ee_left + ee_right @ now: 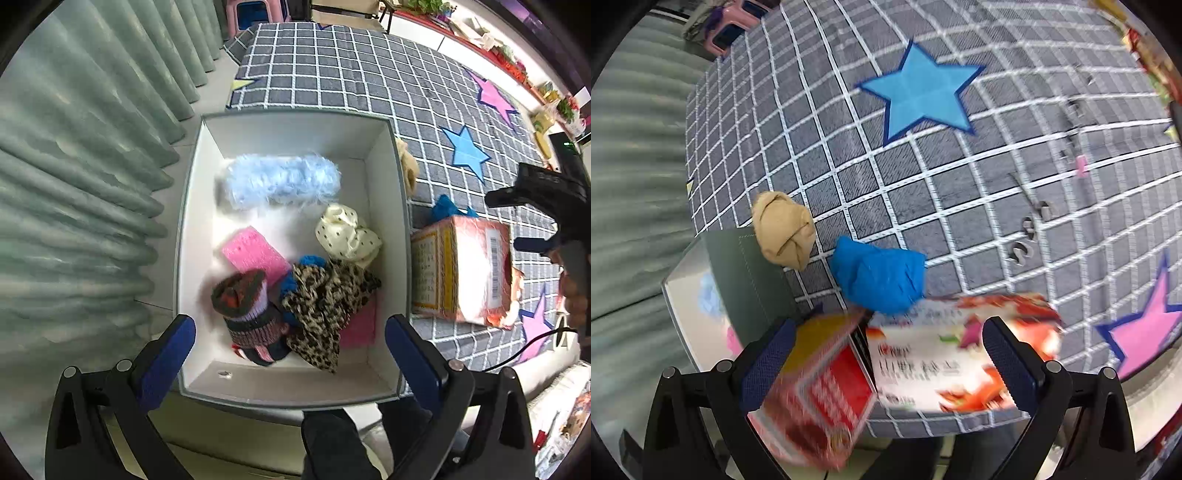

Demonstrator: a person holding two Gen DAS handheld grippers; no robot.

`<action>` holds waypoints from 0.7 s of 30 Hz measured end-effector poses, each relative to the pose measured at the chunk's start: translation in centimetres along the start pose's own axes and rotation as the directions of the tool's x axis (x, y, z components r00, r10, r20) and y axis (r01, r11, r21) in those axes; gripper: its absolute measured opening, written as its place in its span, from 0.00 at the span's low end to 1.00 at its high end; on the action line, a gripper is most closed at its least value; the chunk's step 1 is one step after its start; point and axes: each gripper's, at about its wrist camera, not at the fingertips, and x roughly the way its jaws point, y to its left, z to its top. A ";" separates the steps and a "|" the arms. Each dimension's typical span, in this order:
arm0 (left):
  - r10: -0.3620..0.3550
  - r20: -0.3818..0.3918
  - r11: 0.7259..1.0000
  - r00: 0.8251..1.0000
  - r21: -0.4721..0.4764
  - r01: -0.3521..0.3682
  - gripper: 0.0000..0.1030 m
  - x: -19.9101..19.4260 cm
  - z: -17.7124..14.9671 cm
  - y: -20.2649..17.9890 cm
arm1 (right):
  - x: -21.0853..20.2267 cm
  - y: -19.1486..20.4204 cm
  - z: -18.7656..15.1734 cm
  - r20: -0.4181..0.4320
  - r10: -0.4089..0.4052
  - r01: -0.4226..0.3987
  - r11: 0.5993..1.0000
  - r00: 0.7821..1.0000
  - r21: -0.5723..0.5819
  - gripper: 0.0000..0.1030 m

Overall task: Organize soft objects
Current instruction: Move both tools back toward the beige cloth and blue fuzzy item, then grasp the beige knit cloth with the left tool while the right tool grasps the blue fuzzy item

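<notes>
Soft objects, mid-sorting: most already lie in the white storage box [388, 236] on the checked mat [960, 192]. The left gripper [290, 354] hangs above the box, jaws wide apart, holding nothing. The right gripper [888, 363], equally wide and empty, hovers over a printed carton [938, 354] (blurred, apparently no soft item). Just beyond lie a blue cloth bundle [881, 277] and, against the box wall, a tan bundle [783, 229]. Next move, probably: reach past the carton and close on the blue bundle.
</notes>
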 end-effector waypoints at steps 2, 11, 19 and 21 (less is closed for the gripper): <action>0.031 -0.002 0.999 1.000 0.018 -0.030 1.00 -0.1 1.1 -0.5 | 1.7 -0.1 1.2 -0.032 0.022 -0.022 1.000 0.999 0.002 0.99; 0.154 0.078 0.969 0.985 0.184 -0.166 1.00 -0.2 7.5 -5.7 | 7.5 1.1 3.2 -0.154 0.075 -0.080 0.996 0.985 -0.027 0.63; 0.158 0.070 0.889 0.985 0.424 -0.172 1.00 3.8 13.4 -14.2 | 6.1 -2.3 2.8 -0.156 0.145 -0.146 0.989 0.977 0.001 0.33; 0.170 0.051 0.855 0.984 0.488 -0.173 1.00 5.5 14.5 -16.5 | 4.7 -4.2 2.9 -0.136 0.203 -0.201 0.979 0.970 0.028 0.33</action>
